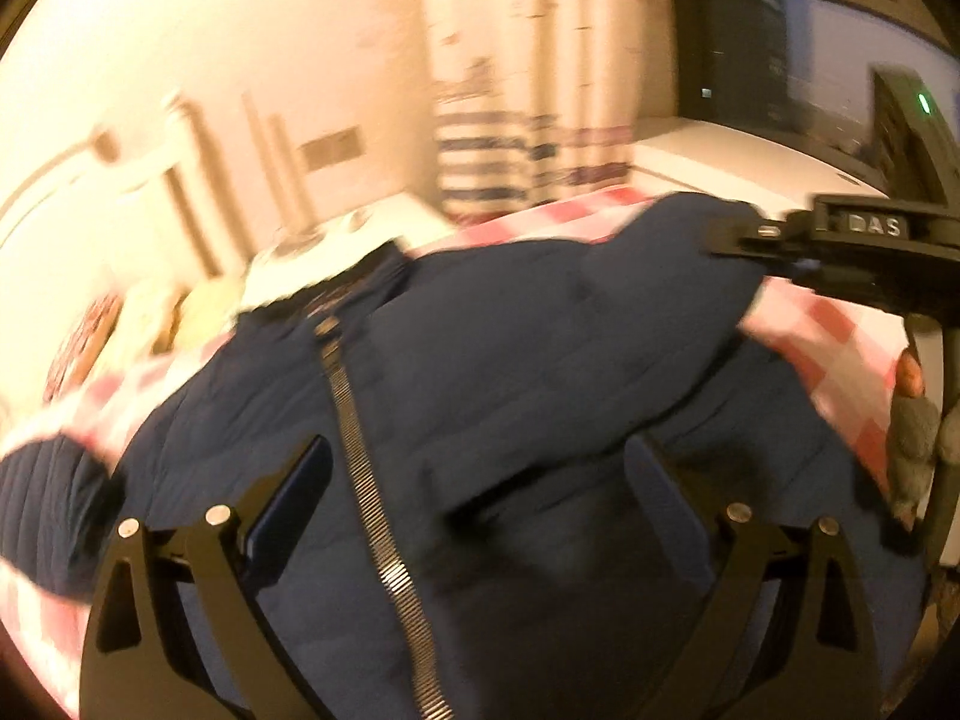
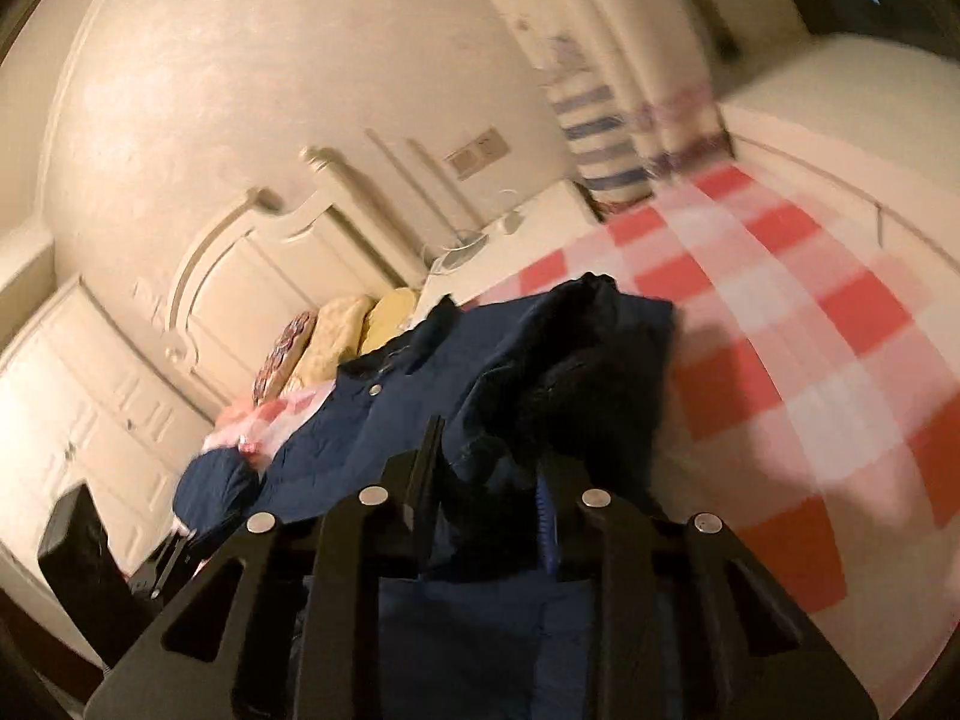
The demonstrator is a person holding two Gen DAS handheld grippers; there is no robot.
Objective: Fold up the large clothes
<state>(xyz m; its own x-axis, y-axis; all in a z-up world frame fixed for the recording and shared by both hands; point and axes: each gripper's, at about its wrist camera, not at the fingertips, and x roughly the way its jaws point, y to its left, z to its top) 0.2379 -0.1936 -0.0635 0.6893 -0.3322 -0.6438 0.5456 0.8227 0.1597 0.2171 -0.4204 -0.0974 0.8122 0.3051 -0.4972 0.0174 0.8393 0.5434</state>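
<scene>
Checked bedspread; navy padded jacket rumpled, zip exposed; left jaws spread, right jaws pinching jacket.

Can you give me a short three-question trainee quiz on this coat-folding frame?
1. True or false: the left gripper is open above the navy padded jacket.
2. The right gripper is: A) open, B) shut on the jacket, C) out of view.
3. What pattern is the bedspread?

Key: 1 true; 2 B; 3 red and white check.
</scene>
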